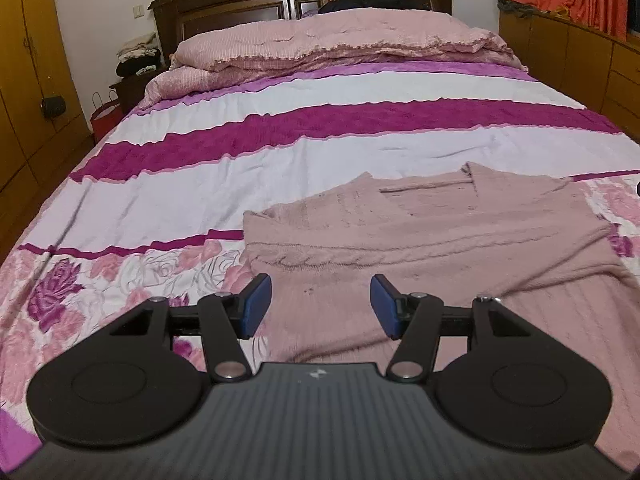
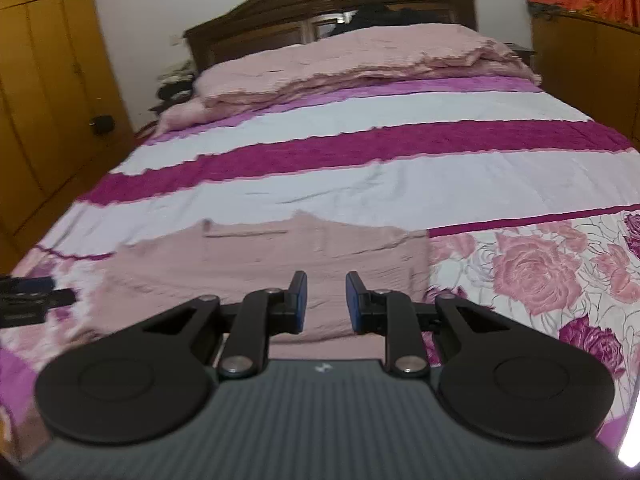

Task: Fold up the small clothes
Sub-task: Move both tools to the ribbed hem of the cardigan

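Sweater (image 1: 420,248) flat on bed (image 1: 280,148); your left claw (image 1: 320,306) gapes wide, right claw (image 2: 326,302) half-spread, both empty. Pinch matching hem corners, lift evenly.

Right gripper (image 2: 326,300), jaws parted and empty, hangs above the pink sweater (image 2: 264,276) on the bedspread (image 2: 360,192).

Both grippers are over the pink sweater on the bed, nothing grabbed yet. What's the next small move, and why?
Probably lower the left gripper onto the near left edge of the pink sweater and pinch it. Both grippers are open and empty, the right gripper less widely. The sweater lies spread flat on the bedspread, so a fold most likely starts by lifting one side.
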The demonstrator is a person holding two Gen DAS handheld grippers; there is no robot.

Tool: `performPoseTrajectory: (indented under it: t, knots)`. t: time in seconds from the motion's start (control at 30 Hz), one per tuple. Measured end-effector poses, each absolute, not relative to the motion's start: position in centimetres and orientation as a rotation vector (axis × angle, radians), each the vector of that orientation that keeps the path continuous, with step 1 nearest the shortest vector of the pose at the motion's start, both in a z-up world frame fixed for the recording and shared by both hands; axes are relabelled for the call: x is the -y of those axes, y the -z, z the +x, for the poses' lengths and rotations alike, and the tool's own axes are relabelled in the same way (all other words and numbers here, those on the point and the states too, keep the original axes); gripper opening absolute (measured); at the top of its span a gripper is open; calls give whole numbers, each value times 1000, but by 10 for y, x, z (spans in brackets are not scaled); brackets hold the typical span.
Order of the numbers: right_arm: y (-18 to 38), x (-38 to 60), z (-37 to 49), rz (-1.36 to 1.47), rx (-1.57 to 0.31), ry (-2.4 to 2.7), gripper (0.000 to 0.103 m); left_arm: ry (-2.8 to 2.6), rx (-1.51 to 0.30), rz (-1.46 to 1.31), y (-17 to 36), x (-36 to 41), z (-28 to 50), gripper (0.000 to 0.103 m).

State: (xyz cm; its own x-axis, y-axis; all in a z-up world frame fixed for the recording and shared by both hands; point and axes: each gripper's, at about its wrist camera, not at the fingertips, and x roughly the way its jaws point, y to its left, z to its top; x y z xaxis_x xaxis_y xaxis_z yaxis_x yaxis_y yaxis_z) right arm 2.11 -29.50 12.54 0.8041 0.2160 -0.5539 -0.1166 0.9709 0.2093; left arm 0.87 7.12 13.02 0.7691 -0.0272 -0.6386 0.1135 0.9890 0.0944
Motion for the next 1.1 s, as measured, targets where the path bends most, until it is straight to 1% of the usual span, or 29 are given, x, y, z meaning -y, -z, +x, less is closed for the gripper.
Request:
performPoseTrajectory:
  t: [0.07,0.13,0.17,0.2,0.33,0.63,0.8,1.1]
  knots:
    - [-133,291,6,176,-626,-222,24,87,-689,127,-140,-72,-8,63]
    - [-136,286,-10,173,-647,-247,30,98,-693,127,-145,-73,-24,63]
    - [-136,282,-19,165,-661,-256,40,106,-696,130,-146,-73,-33,63]
    - [-135,280,-26,155,-671,-264,45,113,-703,132,-146,-73,-42,63]
    - [-126,265,-54,134,-716,-325,45,131,-723,125,-138,-75,-73,63]
    - [-73,225,-86,70,-789,-377,45,117,-790,81,-98,-83,-120,63]
    - [-50,203,-95,-28,-803,-412,44,100,-813,78,-79,-85,-128,63]
    - [-36,180,-119,-183,-824,-583,43,101,-830,32,-66,-94,-133,63]
